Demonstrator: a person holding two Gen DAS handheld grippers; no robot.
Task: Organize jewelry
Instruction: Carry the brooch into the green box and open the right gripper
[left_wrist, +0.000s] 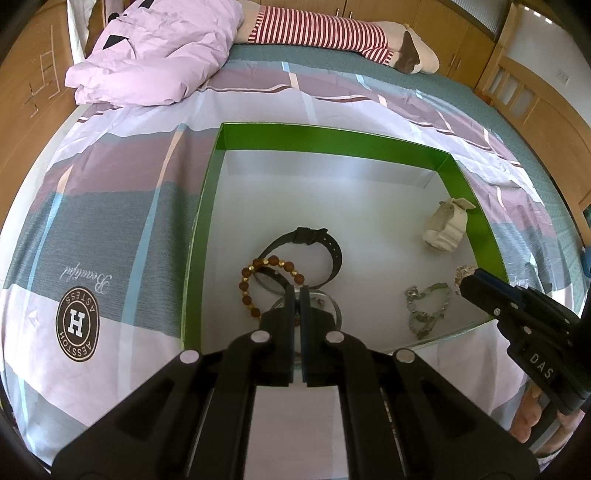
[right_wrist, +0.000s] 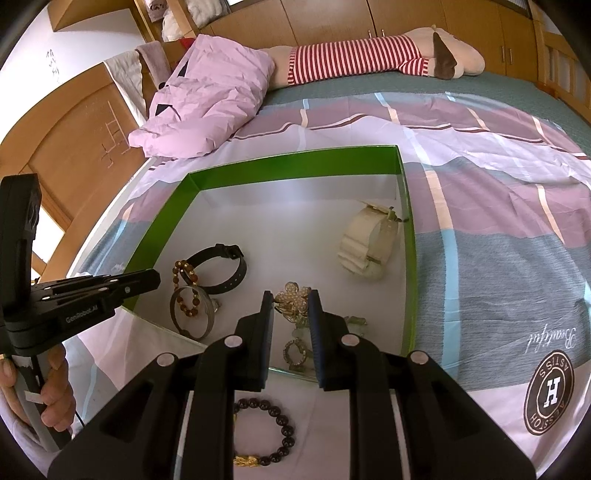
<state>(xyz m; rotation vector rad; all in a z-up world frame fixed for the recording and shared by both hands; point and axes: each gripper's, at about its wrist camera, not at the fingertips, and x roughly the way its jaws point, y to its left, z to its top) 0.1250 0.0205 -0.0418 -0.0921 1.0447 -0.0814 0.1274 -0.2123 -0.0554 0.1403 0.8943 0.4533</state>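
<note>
We can read some words here. The bed sheet (left_wrist: 122, 206) has a round brown badge (left_wrist: 77, 319) with a big white "H" in it and small letters around the ring. Next to the badge is curly writing that says "Beautiful". In the left wrist view the right gripper (left_wrist: 466, 282) has "DAS" on its side. In the right wrist view the left gripper (right_wrist: 157, 280) has "GenRobot.AI" on its side.

We hold one gripper in each hand. Both point down and forward into a green box (left_wrist: 332, 142) with a white floor that sits on the bed. Our left hand (right_wrist: 51, 391) wraps around its handle.

The left gripper's jaws are pressed together with nothing between them. Its tip is over a metal ring (right_wrist: 192, 312) and a brown bead bracelet (left_wrist: 258, 278), next to a black watch (left_wrist: 314, 254).

The right gripper's jaws are a little apart, with a gold pearl flower (right_wrist: 291, 301) between them. We cannot tell if they squeeze it.

A white watch (right_wrist: 369, 243) lies near the box's far right wall. A silver bracelet (left_wrist: 428, 304) lies near the front. A dark bead bracelet (right_wrist: 266, 432) with a gold charm lies outside the box, on the sheet under the right gripper.
</note>
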